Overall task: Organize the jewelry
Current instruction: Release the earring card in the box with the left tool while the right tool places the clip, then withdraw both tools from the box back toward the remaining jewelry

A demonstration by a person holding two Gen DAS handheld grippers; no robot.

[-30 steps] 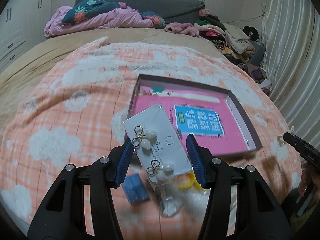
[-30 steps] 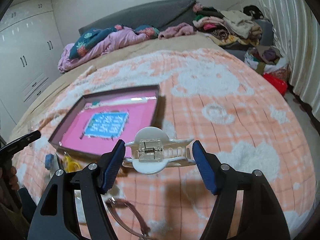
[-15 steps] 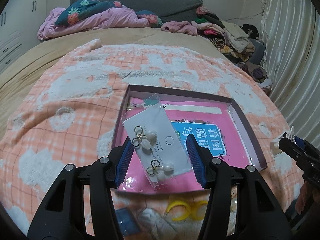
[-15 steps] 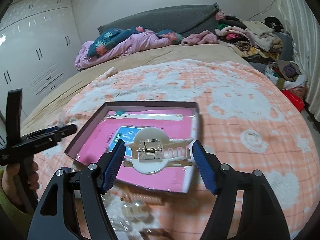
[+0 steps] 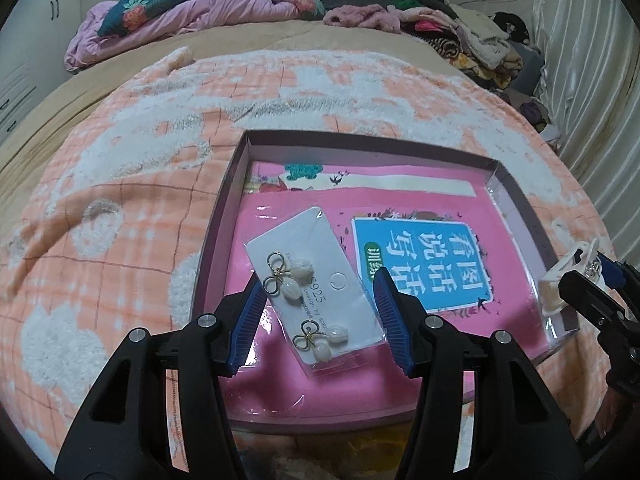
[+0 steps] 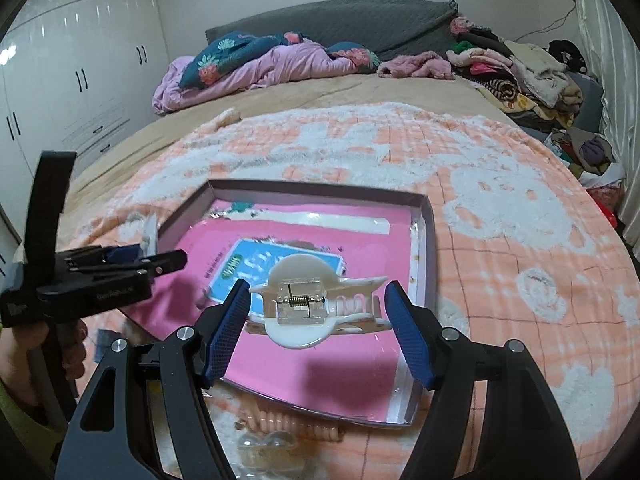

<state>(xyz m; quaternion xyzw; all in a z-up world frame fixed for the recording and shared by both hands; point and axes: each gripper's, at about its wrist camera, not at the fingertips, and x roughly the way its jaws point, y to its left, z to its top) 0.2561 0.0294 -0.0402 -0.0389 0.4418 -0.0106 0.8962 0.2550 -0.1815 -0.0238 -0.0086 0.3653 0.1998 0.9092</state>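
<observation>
Left wrist view
Left gripper (image 5: pixel 318 316): my fingers are clamped on the earring card (image 5: pixel 314 290), held over the near left part of the tray (image 5: pixel 240 160).
Earring card: a white card in a clear sleeve carrying two gold bow earrings with pale drops; it tilts with its far end towards the tray's middle.
Tray: a shallow pink box on the peach blanket (image 5: pixel 120 200), with a pink booklet (image 5: pixel 424 264) lying flat inside it.
Right gripper (image 5: pixel 592 292): seen at the tray's right edge, with the white hair claw (image 5: pixel 560 280) in it.

Right wrist view
Right gripper (image 6: pixel 318 320): my fingers are closed on the hair claw (image 6: pixel 316 308), spring side up, held over the near right part of the tray (image 6: pixel 424 208).
Left gripper (image 6: pixel 160 260): it reaches in over the tray's left edge; from here I cannot tell its grip.
Loose items: a coiled peach hair tie (image 6: pixel 288 420) and some clear pieces lie on the blanket (image 6: pixel 500 200) just outside the tray's near edge.

Step in hand: I judge both pieces are carried over the tray, ready to be set down.
Next move: lower each piece until it is close to the booklet, then part the fingers, keeping card and claw apart.
</observation>
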